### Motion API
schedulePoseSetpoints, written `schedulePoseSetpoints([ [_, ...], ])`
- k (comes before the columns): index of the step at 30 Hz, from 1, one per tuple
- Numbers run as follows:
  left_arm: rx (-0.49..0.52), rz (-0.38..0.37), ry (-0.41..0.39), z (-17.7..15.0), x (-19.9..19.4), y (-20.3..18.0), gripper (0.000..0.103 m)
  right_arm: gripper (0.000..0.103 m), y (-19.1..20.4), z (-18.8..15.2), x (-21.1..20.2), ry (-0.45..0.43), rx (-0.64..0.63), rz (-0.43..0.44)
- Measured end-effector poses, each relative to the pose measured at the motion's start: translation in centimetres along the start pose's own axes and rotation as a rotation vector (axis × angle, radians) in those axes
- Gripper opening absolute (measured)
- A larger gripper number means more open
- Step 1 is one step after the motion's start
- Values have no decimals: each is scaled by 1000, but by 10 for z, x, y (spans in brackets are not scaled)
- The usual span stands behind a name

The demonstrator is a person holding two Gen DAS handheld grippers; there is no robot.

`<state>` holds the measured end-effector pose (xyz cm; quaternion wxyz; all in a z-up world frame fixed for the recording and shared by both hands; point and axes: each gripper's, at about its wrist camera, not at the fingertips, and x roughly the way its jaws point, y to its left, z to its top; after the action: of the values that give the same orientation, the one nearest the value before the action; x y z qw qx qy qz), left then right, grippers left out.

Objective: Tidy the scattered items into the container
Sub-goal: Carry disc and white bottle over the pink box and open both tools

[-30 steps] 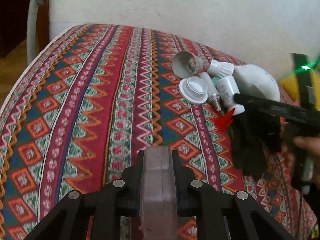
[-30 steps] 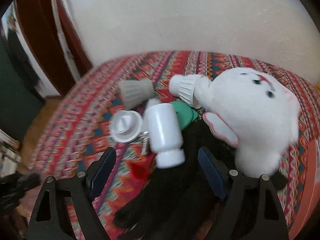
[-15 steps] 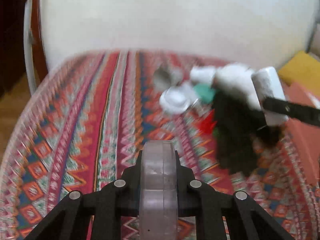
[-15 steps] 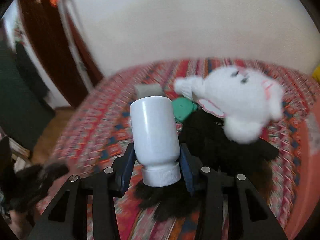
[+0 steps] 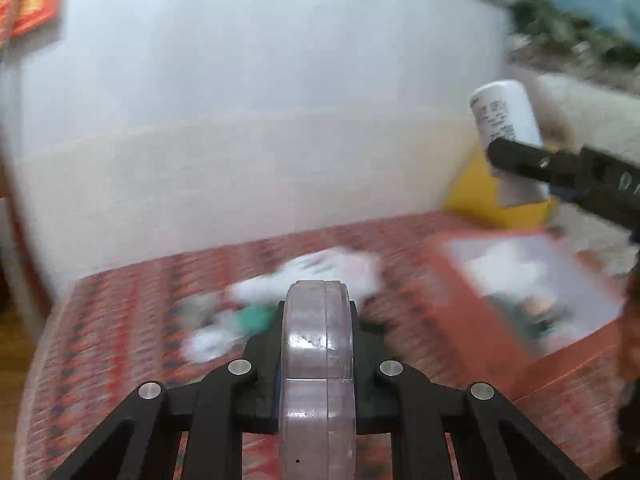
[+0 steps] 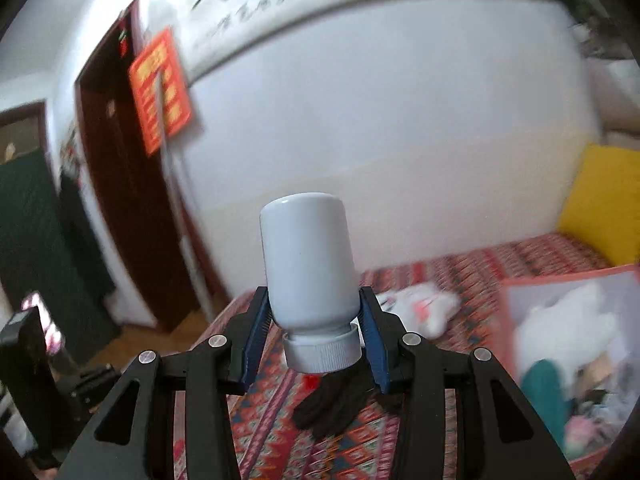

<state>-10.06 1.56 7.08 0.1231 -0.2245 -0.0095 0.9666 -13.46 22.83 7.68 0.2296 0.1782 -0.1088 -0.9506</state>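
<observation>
White plastic: the bottle point(image 6: 310, 264) sits clamped between the blue-padded fingers point(image 6: 256, 340) of the right gripper point(image 6: 312, 344), cap toward the camera, held up in the air above the patterned cloth point(image 6: 272, 432). In the right wrist view, to the left of the bottle stands a dark wooden door point(image 6: 120, 184) with a red paper sign point(image 6: 160, 92); below the bottle a black glove point(image 6: 332, 400) lies on the cloth; to its right a white plush toy point(image 6: 424, 304) lies beside the orange box point(image 6: 508, 312), which already holds white and teal things. Only the left wrist view shows the bottle's printed label point(image 5: 494, 118), and the blurred green and white items point(image 5: 228, 320) left of the box point(image 5: 460, 312). The left gripper point(image 5: 316, 344) has its fingers closed together on nothing, well left of the bottle point(image 5: 506, 128).
</observation>
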Motion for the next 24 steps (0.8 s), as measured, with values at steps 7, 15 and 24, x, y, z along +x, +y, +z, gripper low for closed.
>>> schedulePoseSetpoints([
  [7,73,-253,-10,58,55,-119,16,46,-91,30,-107,-205,73,-314],
  [15,169,-325,86,67,150,-227,69,48,-203,37,-137,-160,179,-518],
  [24,105,-222,56,54,133,-174,91,85,-217,31,-129,-124,185,-565],
])
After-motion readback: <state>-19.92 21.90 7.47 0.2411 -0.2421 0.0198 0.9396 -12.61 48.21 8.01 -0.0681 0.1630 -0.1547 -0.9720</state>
